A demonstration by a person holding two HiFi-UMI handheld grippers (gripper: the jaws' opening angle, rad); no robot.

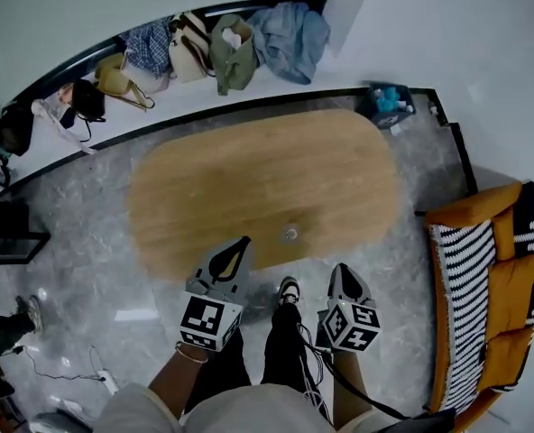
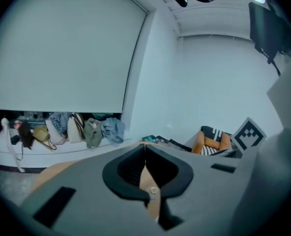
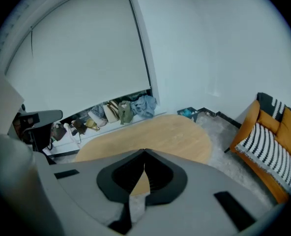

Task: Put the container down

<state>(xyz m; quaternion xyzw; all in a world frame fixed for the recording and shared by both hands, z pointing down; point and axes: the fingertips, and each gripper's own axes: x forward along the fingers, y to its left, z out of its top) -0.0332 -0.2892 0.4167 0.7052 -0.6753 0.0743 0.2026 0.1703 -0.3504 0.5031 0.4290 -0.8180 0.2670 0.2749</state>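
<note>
Sitting nr table (image 1: 249, 179) edge, container (image 1: 290, 234), L hand-held gripper (image 1: 244, 241), R hand-held gripper (image 1: 341, 267) closed, empty

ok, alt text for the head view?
Seen from above, a small container stands near the front edge of an oval wooden table. The left hand-held gripper and right hand-held gripper, both shut and empty, are held close to that edge.

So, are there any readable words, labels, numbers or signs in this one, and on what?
None can be read.
Left gripper's black-and-white marker cube: square code pattern, no letters.
Right gripper's black-and-white marker cube: the same.
Small round container on the oval wooden table: too small to show any label.
Dark box with teal contents on the floor: any print too small to read.
</note>
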